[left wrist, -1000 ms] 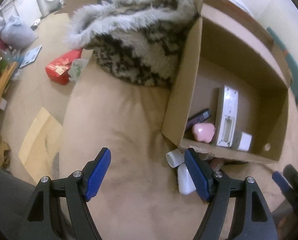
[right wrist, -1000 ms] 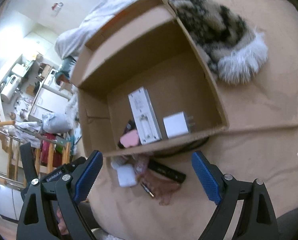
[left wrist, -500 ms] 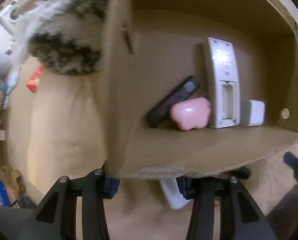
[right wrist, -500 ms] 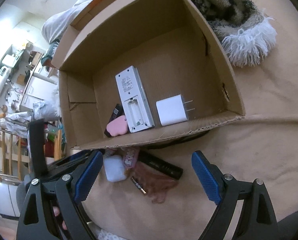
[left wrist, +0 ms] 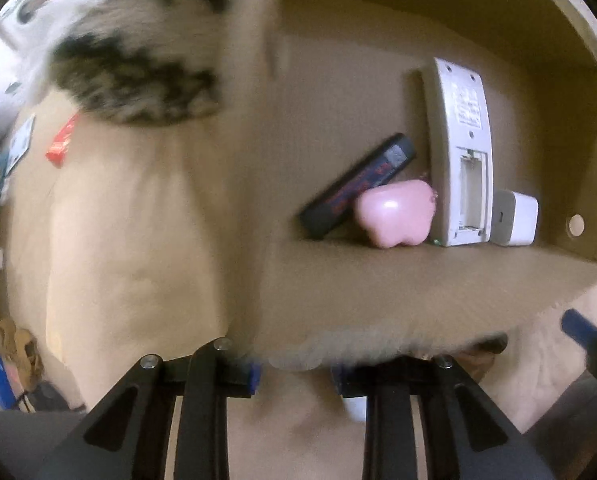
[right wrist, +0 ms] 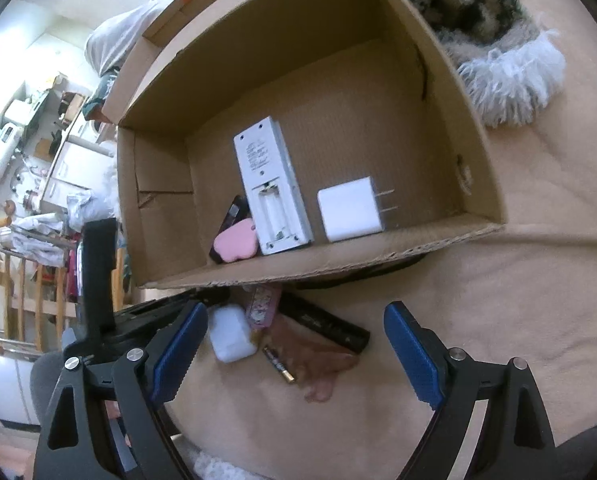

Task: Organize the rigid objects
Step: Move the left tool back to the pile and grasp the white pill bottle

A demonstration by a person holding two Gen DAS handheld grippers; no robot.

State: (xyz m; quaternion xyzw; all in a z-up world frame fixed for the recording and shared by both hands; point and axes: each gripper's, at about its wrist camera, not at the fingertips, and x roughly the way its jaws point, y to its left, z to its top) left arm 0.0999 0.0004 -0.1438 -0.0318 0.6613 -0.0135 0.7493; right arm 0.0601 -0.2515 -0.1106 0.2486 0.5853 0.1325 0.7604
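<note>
The left gripper pinches the box edge. The right gripper is open, ready to grab the white bottle next.

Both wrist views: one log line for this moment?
left gripper: at box front wall, grip unclear | right gripper: open over battery | remote, charger: boxed

Our left gripper sits low and level, its blue-padded fingers partly closed with a gap between them. Our right gripper hangs spread wide, its blue pads well apart, gripping nothing.
</note>
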